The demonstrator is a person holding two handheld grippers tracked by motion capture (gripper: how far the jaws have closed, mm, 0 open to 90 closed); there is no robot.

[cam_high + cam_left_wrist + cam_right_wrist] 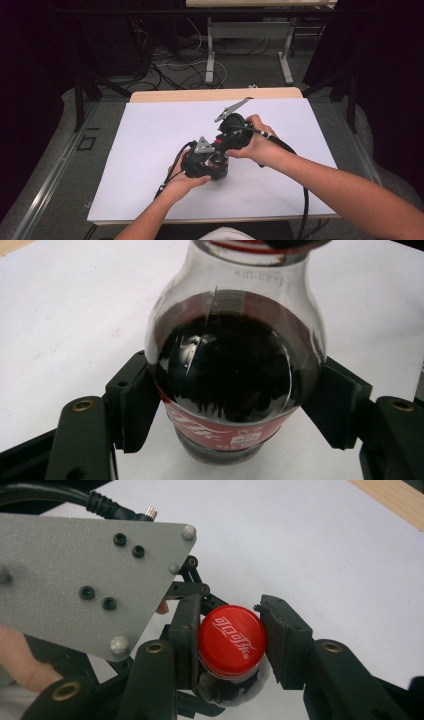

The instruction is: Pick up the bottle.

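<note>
Right gripper view: right hand-held gripper (pixel 231 642) clamping red cap (pixel 232 640); left hand-held gripper (pixel 235 412) squeezing cola bottle (pixel 235 365) on desk (pixel 150 135). Probably unscrewing: keeping bottle steady, twisting squarely.

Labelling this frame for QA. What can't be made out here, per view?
- High view: the bottle is hidden by both hands and grippers, and the jaws are too small to read.
- Left gripper view: the cap is cut off by the top edge. The label text is too small and curved.
- Right gripper view: the bottle body is hidden under the cap and jaws. The grey plate covers the left gripper behind it.
</note>
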